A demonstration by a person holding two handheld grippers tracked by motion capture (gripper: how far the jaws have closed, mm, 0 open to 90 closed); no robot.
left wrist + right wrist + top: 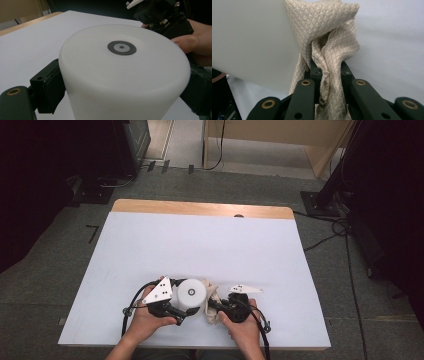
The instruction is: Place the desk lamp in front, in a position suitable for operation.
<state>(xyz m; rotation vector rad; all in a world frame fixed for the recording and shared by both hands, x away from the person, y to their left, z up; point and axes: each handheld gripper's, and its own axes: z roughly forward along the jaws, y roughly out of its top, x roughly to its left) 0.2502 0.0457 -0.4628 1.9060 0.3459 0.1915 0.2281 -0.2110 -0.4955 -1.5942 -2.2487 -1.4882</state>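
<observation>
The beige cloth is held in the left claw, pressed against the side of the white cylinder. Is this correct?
Not quite: the cloth is held in the right claw, as the right gripper view shows. It is indeed pressed against the side of the white cylinder.

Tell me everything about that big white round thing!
The white cylinder looks like smooth matte plastic, with a small grey ring centred on its flat top. It stands upright near the table's front edge. The left gripper clamps its sides, and a beige waffle-weave cloth, pinched by the right gripper, presses against its side.
</observation>
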